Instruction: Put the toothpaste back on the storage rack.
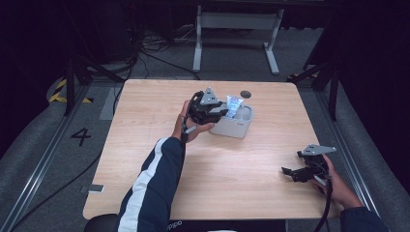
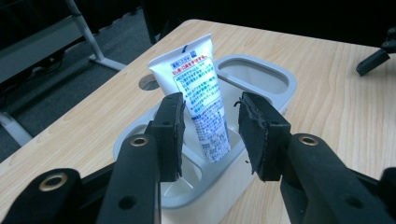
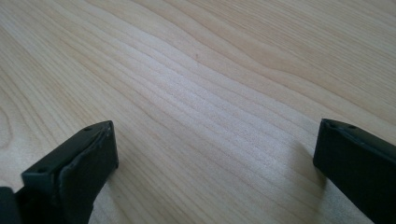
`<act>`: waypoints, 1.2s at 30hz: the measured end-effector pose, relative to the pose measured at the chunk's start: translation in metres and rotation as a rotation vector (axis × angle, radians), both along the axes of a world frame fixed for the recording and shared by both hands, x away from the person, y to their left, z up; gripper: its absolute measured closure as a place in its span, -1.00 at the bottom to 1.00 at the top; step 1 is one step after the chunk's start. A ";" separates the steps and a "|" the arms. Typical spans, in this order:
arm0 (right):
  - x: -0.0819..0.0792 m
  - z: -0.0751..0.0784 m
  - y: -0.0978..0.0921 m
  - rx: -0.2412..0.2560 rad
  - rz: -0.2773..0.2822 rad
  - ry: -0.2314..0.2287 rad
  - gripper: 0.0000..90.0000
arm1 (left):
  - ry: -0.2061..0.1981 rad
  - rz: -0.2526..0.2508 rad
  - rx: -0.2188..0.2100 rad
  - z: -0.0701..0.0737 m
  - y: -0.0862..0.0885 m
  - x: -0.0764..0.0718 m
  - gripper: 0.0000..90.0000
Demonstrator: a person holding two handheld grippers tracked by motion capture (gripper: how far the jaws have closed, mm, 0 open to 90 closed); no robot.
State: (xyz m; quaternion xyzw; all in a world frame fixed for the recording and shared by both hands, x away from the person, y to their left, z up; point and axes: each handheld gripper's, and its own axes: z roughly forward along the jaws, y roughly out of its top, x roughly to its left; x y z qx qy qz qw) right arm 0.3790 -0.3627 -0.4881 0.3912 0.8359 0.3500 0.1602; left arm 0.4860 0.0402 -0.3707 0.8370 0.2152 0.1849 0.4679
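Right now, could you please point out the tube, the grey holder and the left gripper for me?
tube [image 2: 198,88], left gripper view, on its printed label.
grey holder [image 2: 275,77], left gripper view, on the rim of its far compartment.
left gripper [image 2: 210,135], left gripper view, midway between its fingertips.

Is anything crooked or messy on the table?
Nothing is spilled or broken. The white tube leans a bit instead of standing straight in its compartment of the grey holder, between the open left gripper's fingers. The right gripper waits open over bare table.
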 end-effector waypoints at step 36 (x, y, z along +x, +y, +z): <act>0.000 0.000 0.000 0.001 -0.002 0.002 -1.00 | -0.056 -0.083 0.266 -0.017 0.018 -0.057 0.09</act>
